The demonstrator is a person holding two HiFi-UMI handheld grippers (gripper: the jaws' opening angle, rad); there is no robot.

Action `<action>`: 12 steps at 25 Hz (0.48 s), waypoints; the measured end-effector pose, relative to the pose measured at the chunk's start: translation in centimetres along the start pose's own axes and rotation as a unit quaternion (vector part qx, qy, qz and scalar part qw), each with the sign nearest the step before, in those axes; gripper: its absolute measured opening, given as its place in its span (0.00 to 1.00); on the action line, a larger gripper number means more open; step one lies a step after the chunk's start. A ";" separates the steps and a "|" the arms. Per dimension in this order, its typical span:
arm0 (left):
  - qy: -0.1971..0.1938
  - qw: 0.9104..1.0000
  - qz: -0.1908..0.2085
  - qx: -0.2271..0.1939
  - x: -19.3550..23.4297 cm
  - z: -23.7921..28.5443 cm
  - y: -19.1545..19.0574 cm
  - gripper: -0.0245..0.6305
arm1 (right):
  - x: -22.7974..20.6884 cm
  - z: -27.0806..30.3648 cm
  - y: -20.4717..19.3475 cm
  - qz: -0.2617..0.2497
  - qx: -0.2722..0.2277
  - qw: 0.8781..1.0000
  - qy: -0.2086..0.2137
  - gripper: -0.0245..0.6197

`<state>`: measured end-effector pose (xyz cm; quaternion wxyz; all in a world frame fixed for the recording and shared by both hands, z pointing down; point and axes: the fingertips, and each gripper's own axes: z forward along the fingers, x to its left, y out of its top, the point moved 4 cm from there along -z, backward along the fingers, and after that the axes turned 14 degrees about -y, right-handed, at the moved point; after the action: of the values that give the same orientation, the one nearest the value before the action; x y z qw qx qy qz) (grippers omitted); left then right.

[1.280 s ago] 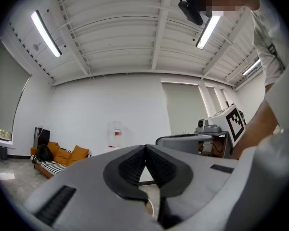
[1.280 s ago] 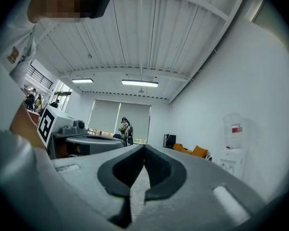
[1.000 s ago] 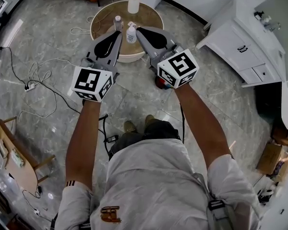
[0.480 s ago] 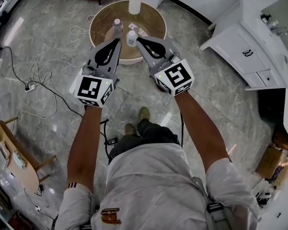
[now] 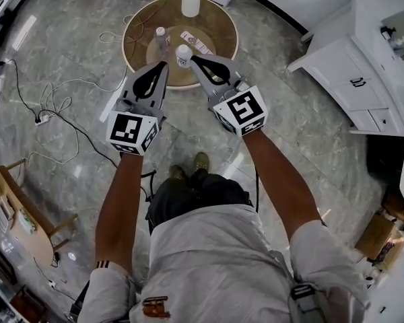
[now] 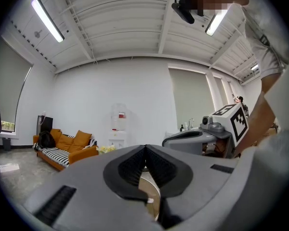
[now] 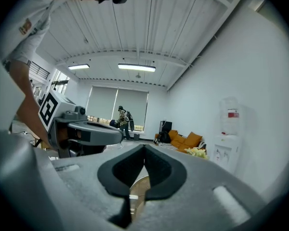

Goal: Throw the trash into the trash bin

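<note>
A round wooden table point(image 5: 219, 29) stands ahead on the marble floor. On it are a small clear bottle with a white cap point(image 5: 161, 35), a second white-capped bottle point(image 5: 182, 54), a flat printed packet point(image 5: 196, 42) and a white vase of flowers point(image 5: 190, 3). My left gripper point(image 5: 163, 64) and right gripper point(image 5: 194, 59) are held side by side, level, with their tips over the table's near edge. Both are shut with nothing in them; the pads meet in the left gripper view point(image 6: 145, 147) and in the right gripper view point(image 7: 144, 146). The second bottle sits between the two tips. No trash bin shows.
A white cabinet point(image 5: 350, 73) stands at the right, cardboard boxes point(image 5: 374, 237) at the lower right. Cables and a power strip point(image 5: 47, 110) lie on the floor at the left, near a small wooden table point(image 5: 17, 214). An orange sofa point(image 6: 67, 146) and a water dispenser point(image 6: 118, 129) are against the far wall.
Both grippers have come forward and down together toward the round table, and their tips now reach its near edge. Both stayed shut.
</note>
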<state>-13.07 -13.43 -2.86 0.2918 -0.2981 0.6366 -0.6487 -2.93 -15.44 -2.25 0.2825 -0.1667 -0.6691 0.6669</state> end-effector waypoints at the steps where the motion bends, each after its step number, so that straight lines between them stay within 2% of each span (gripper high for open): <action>1: -0.001 1.000 -0.002 0.004 0.2 0.0 -0.4 0.04 | 0.0 0.3 -0.5 0.003 0.004 1.000 -0.001 0.04; 12: -0.042 0.999 -0.011 0.022 3.8 0.4 -4.7 0.04 | 0.6 3.2 -5.1 0.013 0.040 0.999 -0.035 0.06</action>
<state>-15.18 -16.47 1.92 0.3176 -0.3257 0.6055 -0.6529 -4.54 -17.86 3.09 0.2566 -0.1404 -0.6493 0.7021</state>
